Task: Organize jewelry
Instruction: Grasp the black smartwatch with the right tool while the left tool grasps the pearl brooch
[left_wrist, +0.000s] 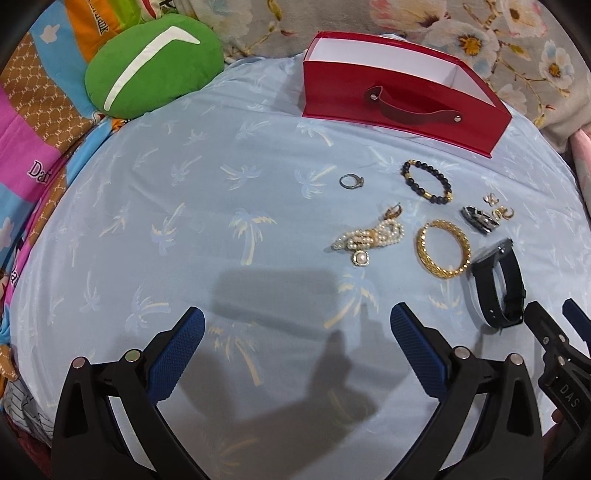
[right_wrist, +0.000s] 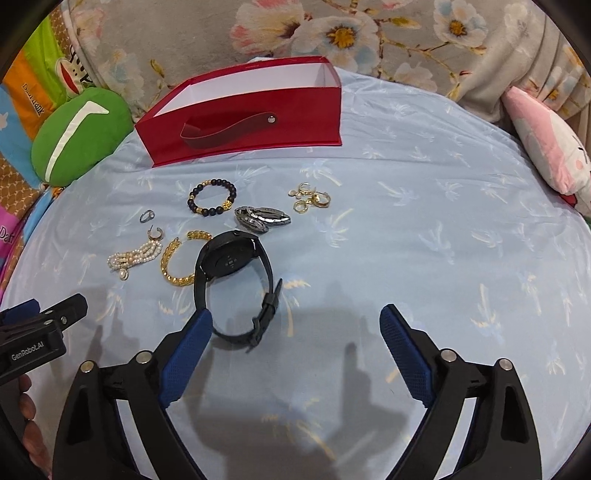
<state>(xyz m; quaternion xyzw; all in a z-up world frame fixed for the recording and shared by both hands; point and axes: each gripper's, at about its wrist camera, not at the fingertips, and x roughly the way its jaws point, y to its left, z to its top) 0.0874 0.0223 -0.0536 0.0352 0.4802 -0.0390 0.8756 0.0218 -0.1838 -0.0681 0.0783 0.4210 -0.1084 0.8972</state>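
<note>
An open red box (left_wrist: 399, 107) (right_wrist: 243, 122) with a strap handle stands at the back of the blue bedsheet. In front of it lie a silver ring (left_wrist: 351, 181) (right_wrist: 147, 216), a black-and-gold bead bracelet (left_wrist: 428, 181) (right_wrist: 212, 197), a pearl piece (left_wrist: 369, 238) (right_wrist: 135, 256), a gold bangle (left_wrist: 443, 248) (right_wrist: 177, 262), a metal watch (left_wrist: 480, 218) (right_wrist: 262, 218), gold earrings (left_wrist: 498, 208) (right_wrist: 310, 197) and a black watch (left_wrist: 498, 284) (right_wrist: 236, 280). My left gripper (left_wrist: 297, 332) is open and empty, left of the jewelry. My right gripper (right_wrist: 295, 332) is open, its left fingertip beside the black watch strap.
A green cushion (left_wrist: 151, 66) (right_wrist: 77, 136) lies at the back left. A pink plush toy (right_wrist: 550, 147) lies at the right. A floral blanket (right_wrist: 369, 37) runs along the back. Colourful bedding (left_wrist: 33, 129) borders the left side.
</note>
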